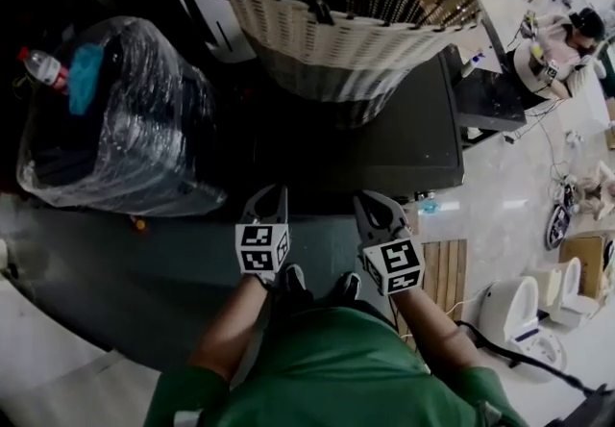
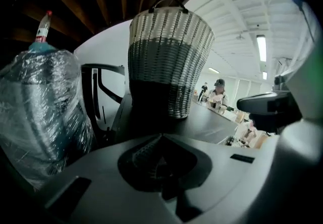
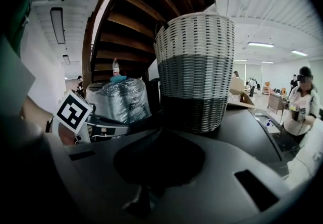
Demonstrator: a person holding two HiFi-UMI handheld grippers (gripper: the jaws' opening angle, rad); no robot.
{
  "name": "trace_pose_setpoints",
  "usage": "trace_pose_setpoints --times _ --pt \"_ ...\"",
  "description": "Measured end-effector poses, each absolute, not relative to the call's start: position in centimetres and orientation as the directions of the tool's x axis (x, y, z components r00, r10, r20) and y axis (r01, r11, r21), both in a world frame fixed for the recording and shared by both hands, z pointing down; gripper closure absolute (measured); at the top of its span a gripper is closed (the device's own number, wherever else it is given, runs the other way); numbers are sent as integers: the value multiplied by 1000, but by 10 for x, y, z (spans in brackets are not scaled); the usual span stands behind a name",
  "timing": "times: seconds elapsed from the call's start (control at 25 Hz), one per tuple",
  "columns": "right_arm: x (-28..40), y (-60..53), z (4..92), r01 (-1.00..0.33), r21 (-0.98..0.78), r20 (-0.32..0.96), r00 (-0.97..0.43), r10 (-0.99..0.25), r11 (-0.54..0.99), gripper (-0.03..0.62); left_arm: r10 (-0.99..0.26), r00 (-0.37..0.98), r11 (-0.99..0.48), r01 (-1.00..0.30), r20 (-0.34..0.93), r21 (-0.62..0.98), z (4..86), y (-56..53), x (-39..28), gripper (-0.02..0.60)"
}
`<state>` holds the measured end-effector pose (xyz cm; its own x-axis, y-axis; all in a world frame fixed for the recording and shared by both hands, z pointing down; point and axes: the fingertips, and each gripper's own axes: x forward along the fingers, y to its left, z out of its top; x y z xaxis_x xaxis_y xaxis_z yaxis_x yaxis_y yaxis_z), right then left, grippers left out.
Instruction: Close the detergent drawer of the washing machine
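Drawer [image 1: 490,96] looks pulled out, a dark slab off the right edge of the washer top [image 1: 404,148], past the woven basket [image 1: 346,21]. Only the right gripper view shows its paler inside with a blue bit. Left gripper [image 1: 270,194] and right gripper [image 1: 370,202] are pinched together on nothing, by the top's near edge.

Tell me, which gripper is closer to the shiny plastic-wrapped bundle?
Left. The left gripper is just to the right of the plastic-wrapped bundle, apart from it. The right gripper is farther right, on the other side of the left one.
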<state>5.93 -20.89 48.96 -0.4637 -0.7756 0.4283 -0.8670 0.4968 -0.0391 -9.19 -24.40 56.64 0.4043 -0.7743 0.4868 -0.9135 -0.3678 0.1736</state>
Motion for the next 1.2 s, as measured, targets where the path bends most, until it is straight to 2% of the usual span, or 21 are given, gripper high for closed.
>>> trace_pose_setpoints --times 0.2,0.52,0.72,0.88,1.2 --pt "82 -223 430 -896 -37 313 -432 -846 443 572 -850 434 -404 -901 299 159 468 -260 -79 560" --pt "133 -218 311 -941 -20 41 -337 -941 336 572 -896 443 -443 -896 15 13 325 -257 -63 561" --pt "141 -196 278 -950 43 -37 -311 -950 310 572 -889 456 -458 -886 -49 66 294 -240 -58 561" --pt "137 -180 272 -947 79 -55 -317 -947 312 572 -877 474 -477 -878 -85 26 280 -224 -52 560" --pt "130 -157 261 -937 131 -91 -336 -937 324 572 -878 470 -473 -881 -87 16 278 -203 -53 560"
